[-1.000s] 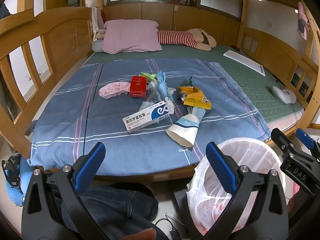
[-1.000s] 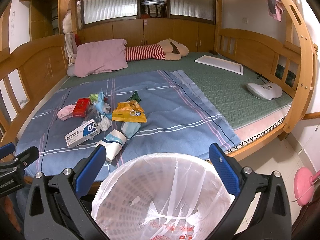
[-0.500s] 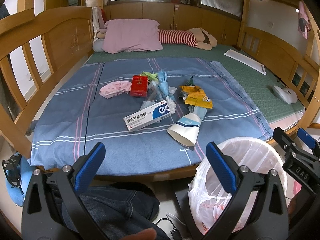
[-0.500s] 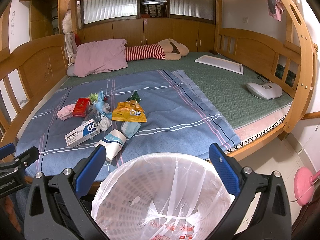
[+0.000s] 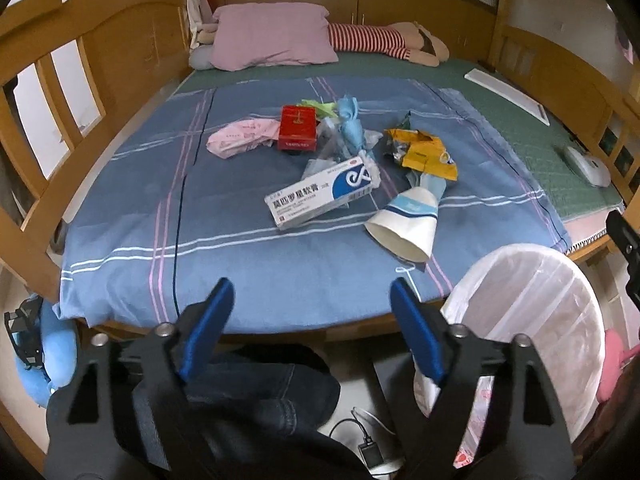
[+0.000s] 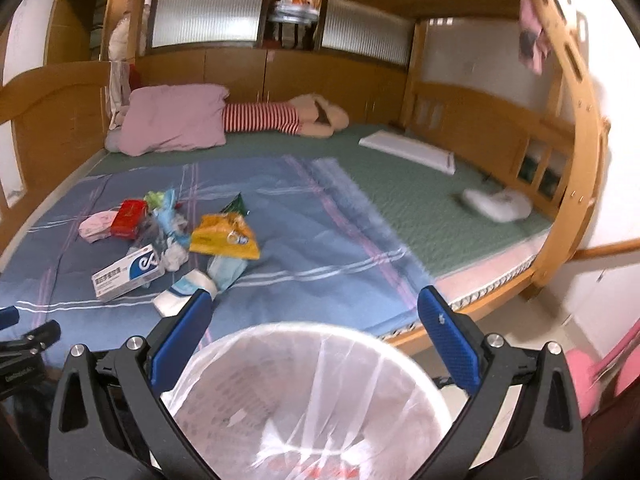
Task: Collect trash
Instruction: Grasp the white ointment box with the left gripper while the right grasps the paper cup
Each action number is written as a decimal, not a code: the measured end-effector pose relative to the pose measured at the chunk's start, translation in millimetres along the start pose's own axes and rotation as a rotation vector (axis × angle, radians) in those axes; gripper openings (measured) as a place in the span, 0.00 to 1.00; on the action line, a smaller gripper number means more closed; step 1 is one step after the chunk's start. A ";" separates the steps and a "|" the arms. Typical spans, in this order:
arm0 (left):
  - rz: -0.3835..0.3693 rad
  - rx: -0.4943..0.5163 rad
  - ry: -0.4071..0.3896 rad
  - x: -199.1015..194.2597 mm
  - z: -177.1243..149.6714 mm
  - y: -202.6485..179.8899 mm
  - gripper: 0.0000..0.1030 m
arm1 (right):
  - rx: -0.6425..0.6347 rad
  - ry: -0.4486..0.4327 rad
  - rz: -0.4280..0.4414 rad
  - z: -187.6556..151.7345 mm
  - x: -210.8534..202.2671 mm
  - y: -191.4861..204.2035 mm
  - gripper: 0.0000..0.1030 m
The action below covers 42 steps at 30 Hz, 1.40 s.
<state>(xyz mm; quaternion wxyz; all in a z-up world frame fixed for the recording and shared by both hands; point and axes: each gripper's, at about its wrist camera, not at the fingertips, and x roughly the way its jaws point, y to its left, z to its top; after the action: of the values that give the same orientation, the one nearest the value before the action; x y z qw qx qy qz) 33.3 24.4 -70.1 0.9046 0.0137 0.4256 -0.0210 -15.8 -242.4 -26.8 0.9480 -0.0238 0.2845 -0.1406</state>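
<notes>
The left gripper (image 5: 312,296) hangs over the near edge of the bed with its blue jaws parted and nothing between them; they have just been closing in a little. Below it shows a knee in dark jeans (image 5: 256,392). The right gripper (image 6: 316,312) is spread wide and empty too, poised above the wastebasket (image 6: 304,400), a white mesh bin lined with a thin plastic bag, standing on the floor just beside the bed's foot.

Out past the left gripper, the trash sits in a loose heap in the middle of the blue striped blanket (image 5: 240,256). Nearest lies a paper cup (image 5: 404,220) on its side, mouth toward the bed's edge, and beside it to the left a white-and-blue ointment box (image 5: 320,196). Behind the cup lies a crumpled yellow wrapper (image 5: 424,152). Further back are a red box (image 5: 298,132), a pink packet (image 5: 240,138) touching its left side, and a twisted blue plastic bag (image 5: 348,124) to its right.

At the head of the bed rest a pink pillow (image 5: 272,36) and a striped stuffed toy (image 5: 372,38). A white handheld appliance (image 5: 588,166) lies on the green mat (image 5: 520,128) at the right.
</notes>
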 end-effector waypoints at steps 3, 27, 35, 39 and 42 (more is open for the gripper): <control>0.011 -0.016 0.005 6.7 3.2 4.0 0.48 | -0.004 0.016 0.060 -1.3 1.2 3.4 0.97; -0.191 -0.138 0.142 173.5 101.6 56.2 0.85 | 0.195 0.505 0.267 15.9 149.6 38.6 0.78; -0.143 0.216 0.292 229.8 97.3 -7.3 0.80 | 0.247 0.551 0.201 11.1 175.3 25.1 0.79; -0.110 0.199 0.316 236.9 88.1 4.4 0.61 | 0.257 0.594 0.266 10.6 189.1 44.2 0.79; -0.113 0.132 0.312 230.8 85.0 17.5 0.53 | 0.197 0.621 0.334 11.1 203.2 80.2 0.79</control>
<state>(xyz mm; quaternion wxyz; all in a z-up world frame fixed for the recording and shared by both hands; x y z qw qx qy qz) 246.6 32.2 -193.6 0.8221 0.0521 0.5585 -0.0975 172.8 -222.8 -135.7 0.8241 0.1582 0.5438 -0.0112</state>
